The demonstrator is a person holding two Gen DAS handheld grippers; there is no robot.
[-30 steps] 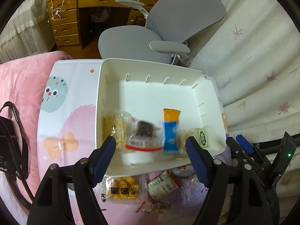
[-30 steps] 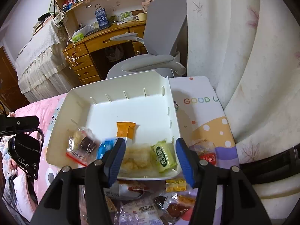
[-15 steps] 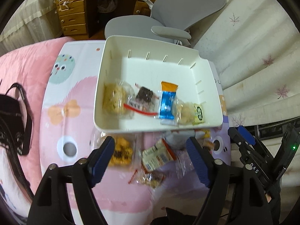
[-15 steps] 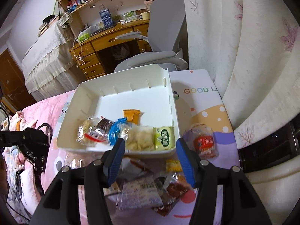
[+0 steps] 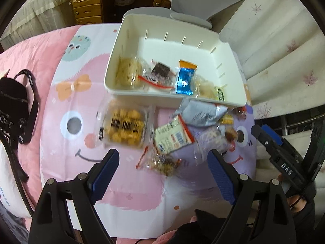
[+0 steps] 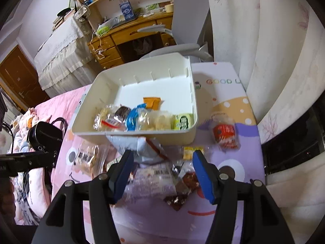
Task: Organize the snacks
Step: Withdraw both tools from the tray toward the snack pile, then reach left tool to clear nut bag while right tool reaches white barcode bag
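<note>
Left wrist view: the left claw (image 5: 162, 169), jaws just opening wider and gripping nothing, hangs over loose snacks (image 5: 172, 138) on the table (image 5: 67, 148), just before the white bin (image 5: 162, 99). Right wrist view: the right claw (image 6: 162, 169), jaws also just opening, is empty above a clear packet (image 6: 154, 180); a red packet (image 6: 224, 134) lies beside the bin.

One white bin (image 5: 233, 103), roughly six snacks (image 5: 183, 80) inside, two grippers (image 5: 162, 169)
</note>
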